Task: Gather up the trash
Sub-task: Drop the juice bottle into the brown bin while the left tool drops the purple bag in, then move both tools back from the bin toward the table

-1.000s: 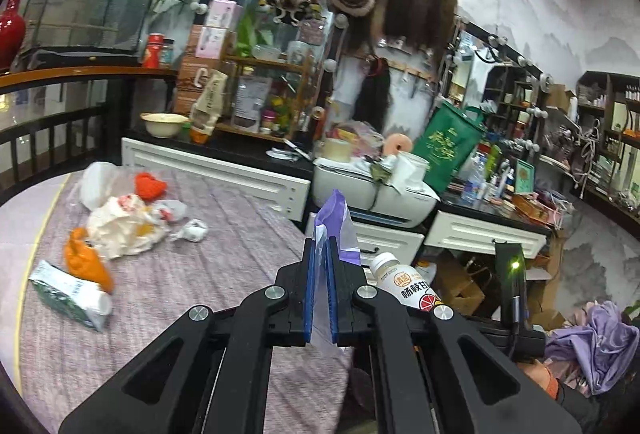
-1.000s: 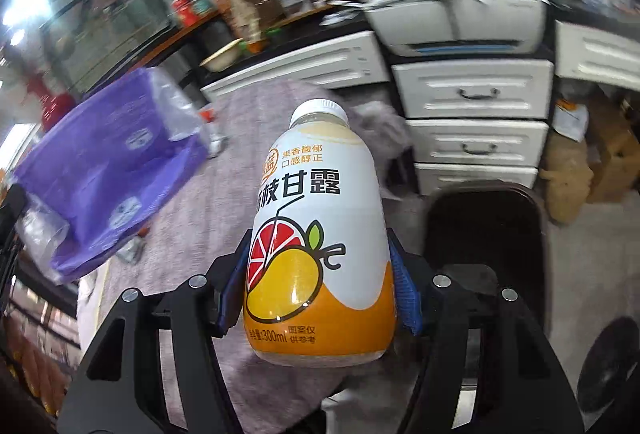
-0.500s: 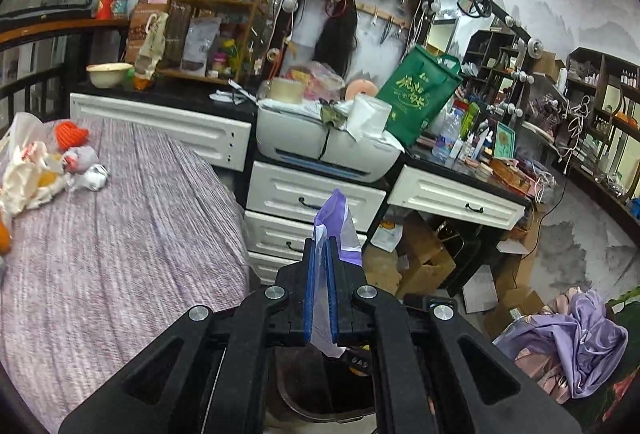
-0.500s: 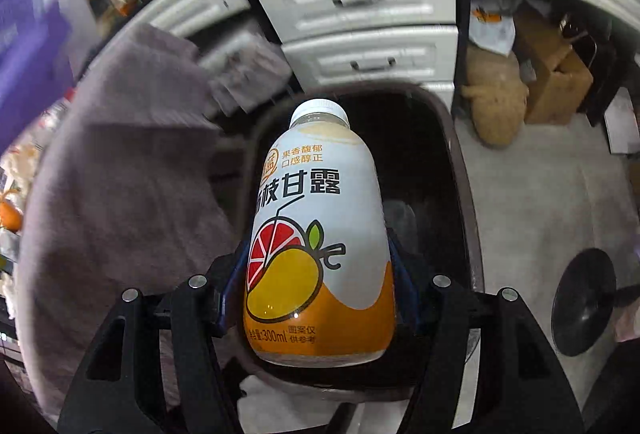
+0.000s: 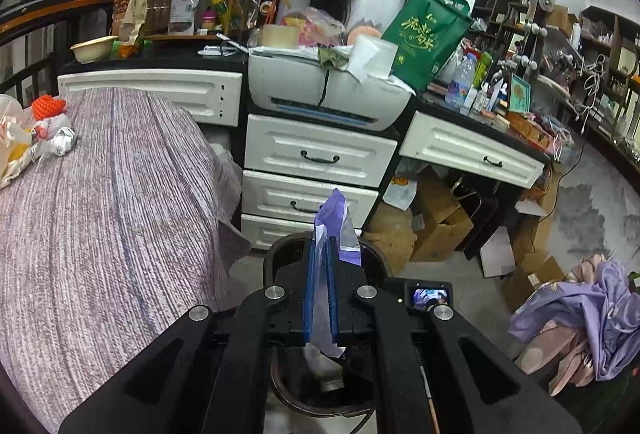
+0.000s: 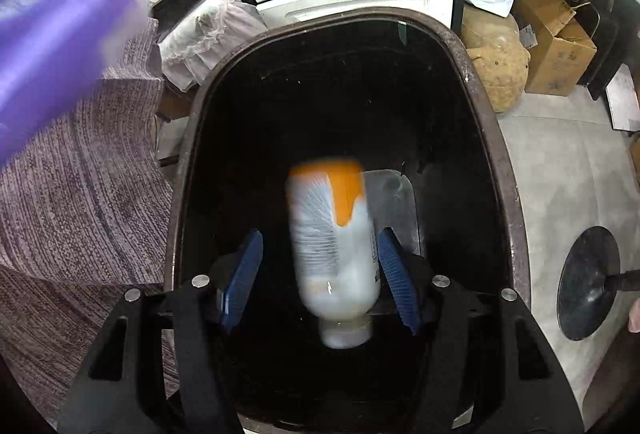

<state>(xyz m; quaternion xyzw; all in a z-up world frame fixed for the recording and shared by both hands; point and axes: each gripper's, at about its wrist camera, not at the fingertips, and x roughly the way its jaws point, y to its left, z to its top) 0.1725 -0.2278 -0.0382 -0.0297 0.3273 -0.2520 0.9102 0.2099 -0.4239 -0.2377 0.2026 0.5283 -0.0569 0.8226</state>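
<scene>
My right gripper (image 6: 320, 278) is open over the dark trash bin (image 6: 486, 106). The white and orange drink bottle (image 6: 336, 238) is blurred between the fingers, cap toward me, loose inside the bin. It also shows low in the left wrist view (image 5: 326, 374). My left gripper (image 5: 320, 298) is shut on a purple and clear plastic bag (image 5: 334, 230), held above the bin (image 5: 276, 254). The bag also fills the upper left of the right wrist view (image 6: 60, 26).
A table with a purple-grey cloth (image 5: 100, 214) stands left of the bin, with crumpled trash (image 5: 36, 138) at its far left. White drawers (image 5: 316, 162) and a printer (image 5: 324, 94) stand behind. Cardboard boxes (image 5: 440, 226) and purple clothes (image 5: 580, 318) lie at the right.
My right gripper opened and let the drink bottle go; it flipped and is dropping into the bin. My left gripper moved over the bin with the bag.
</scene>
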